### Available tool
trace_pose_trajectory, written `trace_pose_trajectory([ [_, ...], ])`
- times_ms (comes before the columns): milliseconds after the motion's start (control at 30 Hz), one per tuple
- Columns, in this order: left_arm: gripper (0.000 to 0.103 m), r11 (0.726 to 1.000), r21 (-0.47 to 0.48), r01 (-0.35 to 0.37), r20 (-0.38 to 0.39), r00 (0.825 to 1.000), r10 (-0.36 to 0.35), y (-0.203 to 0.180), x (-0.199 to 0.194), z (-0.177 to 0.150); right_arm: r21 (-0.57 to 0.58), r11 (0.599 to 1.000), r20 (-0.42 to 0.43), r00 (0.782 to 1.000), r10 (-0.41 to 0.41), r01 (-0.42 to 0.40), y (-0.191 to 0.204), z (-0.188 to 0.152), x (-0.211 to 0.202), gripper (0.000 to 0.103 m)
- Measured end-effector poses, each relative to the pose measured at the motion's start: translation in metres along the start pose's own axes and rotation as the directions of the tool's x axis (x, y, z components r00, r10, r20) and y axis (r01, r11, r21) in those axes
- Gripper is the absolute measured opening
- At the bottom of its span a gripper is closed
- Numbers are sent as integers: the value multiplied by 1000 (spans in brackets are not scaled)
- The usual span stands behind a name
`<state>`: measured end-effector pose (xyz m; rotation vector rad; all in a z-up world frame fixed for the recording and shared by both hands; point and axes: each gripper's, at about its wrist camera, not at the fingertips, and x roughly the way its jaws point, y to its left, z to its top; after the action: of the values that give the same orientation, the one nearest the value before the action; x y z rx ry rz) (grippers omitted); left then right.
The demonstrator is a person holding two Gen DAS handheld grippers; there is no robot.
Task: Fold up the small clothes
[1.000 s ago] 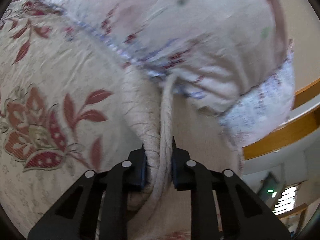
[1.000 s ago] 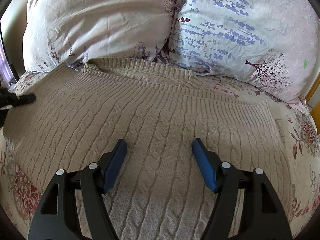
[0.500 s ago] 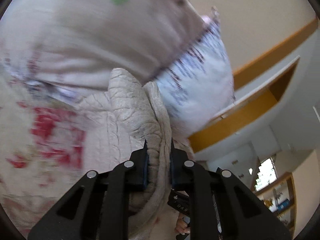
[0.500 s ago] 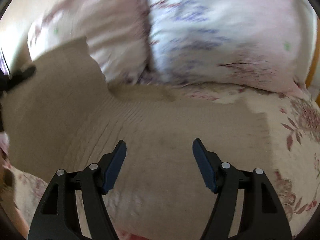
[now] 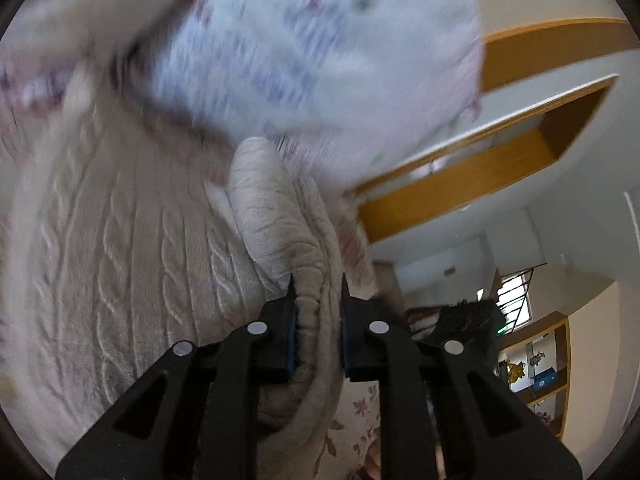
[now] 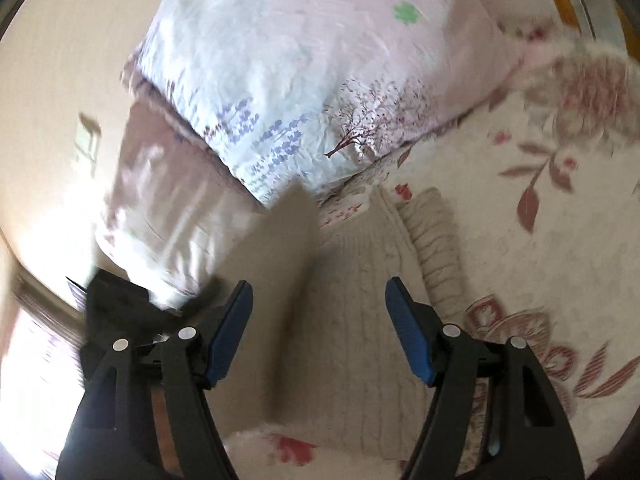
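Left gripper (image 5: 316,292) pinches the sweater (image 5: 120,240) edge mid-fold; right gripper (image 6: 320,308) gapes empty, likely pressing next.

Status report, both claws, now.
Left claw shut on sweater edge, lifted. Right claw open, above sweater, gripping nothing. Pillow close behind.

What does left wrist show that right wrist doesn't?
Left wrist only: the left gripper clamped on a bunched fold of the beige cable-knit sweater, plus a wooden shelf and the room behind. Right wrist only: the right gripper open over the sweater, gripping nothing, and the floral bedsheet beside it. Both: the sweater and the lavender-print pillow.
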<state>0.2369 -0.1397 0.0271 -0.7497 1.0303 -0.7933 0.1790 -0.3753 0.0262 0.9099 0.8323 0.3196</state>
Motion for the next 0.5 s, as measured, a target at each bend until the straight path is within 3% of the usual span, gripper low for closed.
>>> trace_pose_trajectory([
  [100,23,999,-28,44,-71,996,-46,3,13,-8,32,999,-35,999,16,-15,-5,2,2,70],
  [133,33,999,5,51,-76,996,-50,-3,7,-10,27,1000,-51,999,13,-11,-4,3,3,70],
  [167,49,998,39,44,-66,997,-41,-7,-2,-12,19,1000,-65,998,1,0,-3,3,3,70],
  [233,61,993,120,11,-1,1000,-11,-16,-30,-13,14,1000,-90,996,-23,24,-3,3,5,70],
  [300,67,980,183,-78,80,995,64,-20,-58,-16,17,998,-115,992,-52,54,-6,4,7,70],
  [367,70,952,221,-214,172,969,178,-15,-85,-17,16,996,-152,985,-82,85,-8,4,12,70],
  [433,70,915,211,-343,219,929,298,-3,-100,-19,7,993,-190,975,-113,117,-10,3,16,70],
  [500,70,899,181,-398,217,908,358,13,-105,-20,-7,993,-230,966,-118,119,-9,-1,20,69],
])
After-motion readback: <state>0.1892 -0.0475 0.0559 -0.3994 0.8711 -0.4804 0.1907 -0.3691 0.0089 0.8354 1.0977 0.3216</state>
